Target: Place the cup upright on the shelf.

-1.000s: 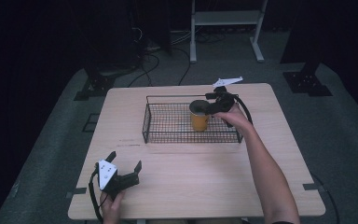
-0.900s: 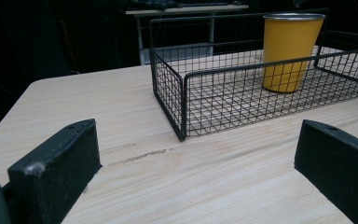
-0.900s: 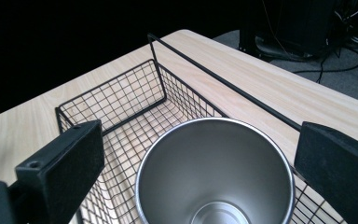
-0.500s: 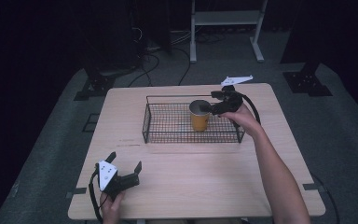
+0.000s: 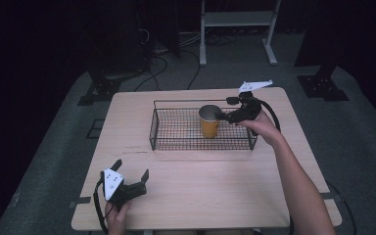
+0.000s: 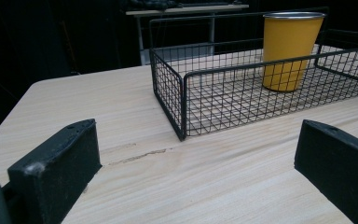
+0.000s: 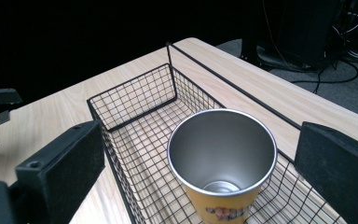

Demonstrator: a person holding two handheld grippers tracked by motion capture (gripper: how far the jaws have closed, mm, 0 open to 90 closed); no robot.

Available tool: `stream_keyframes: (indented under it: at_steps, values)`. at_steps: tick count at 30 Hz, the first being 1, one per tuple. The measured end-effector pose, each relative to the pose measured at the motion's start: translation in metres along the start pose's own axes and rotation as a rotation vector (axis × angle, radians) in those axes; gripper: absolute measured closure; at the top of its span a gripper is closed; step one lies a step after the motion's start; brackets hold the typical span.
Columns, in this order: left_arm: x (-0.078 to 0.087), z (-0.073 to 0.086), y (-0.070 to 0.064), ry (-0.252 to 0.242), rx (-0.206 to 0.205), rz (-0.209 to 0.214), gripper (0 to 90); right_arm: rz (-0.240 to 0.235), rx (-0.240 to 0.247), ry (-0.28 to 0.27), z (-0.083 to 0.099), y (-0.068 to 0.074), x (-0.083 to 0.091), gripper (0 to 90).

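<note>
- Your right gripper (image 5: 225, 115) has drawn back from the yellow cup (image 5: 209, 122) since a second ago; its jaws stand wide apart, seemingly clear of the rim.
- Cup stands upright inside the wire basket (image 5: 176, 142): placing looks done.
- Left gripper (image 5: 129, 182) rests open on the table (image 5: 215, 181).

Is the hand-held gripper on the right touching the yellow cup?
Apart. In the right gripper view, the right hand-held gripper has its jaws spread wide, with open gaps on both sides of the yellow cup standing in the wire basket.
</note>
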State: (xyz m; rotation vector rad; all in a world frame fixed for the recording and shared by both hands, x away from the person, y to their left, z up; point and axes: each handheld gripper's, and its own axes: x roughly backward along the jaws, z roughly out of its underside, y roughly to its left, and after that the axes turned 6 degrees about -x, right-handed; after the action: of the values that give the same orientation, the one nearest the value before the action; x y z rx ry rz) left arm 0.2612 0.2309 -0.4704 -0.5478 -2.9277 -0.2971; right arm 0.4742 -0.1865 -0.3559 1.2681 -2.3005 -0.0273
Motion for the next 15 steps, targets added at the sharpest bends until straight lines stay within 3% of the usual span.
stream_keyframes:
  at_steps: [15]
  values:
    - [0.0,0.0,-0.001,0.003,-0.005,-0.002,0.0,0.001,-0.003,0.008,0.016,0.001,0.017,1.2]
